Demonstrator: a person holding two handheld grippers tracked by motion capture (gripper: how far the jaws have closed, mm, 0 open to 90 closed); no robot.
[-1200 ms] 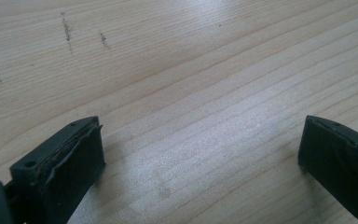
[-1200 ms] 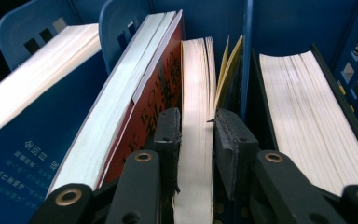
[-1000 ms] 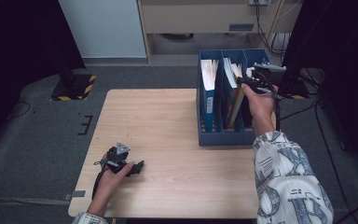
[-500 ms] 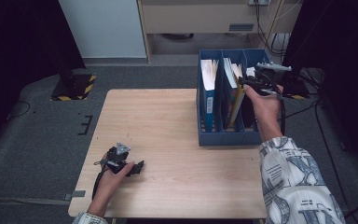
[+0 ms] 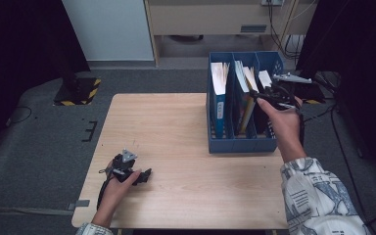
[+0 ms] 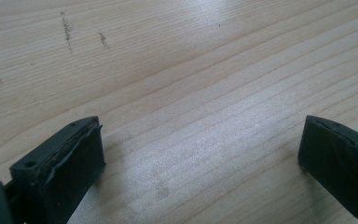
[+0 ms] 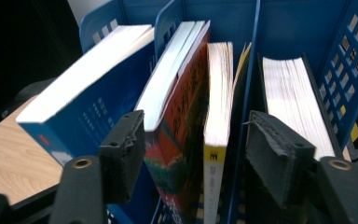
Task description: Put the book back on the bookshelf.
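The right claw [image 5: 260, 96] hovered over the blue file rack's [image 5: 240, 143] right end, its jaws having just been opening, nothing between them. Well apart from the rack, the left claw [image 5: 144, 175] rested spread on the worktop [image 5: 176, 137].

One blue file rack [image 5: 240, 145] with three compartments, four books (two share the middle one), two grippers, one table [image 5: 176, 127].

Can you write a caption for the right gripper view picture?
Open right gripper above books standing in a blue file rack.
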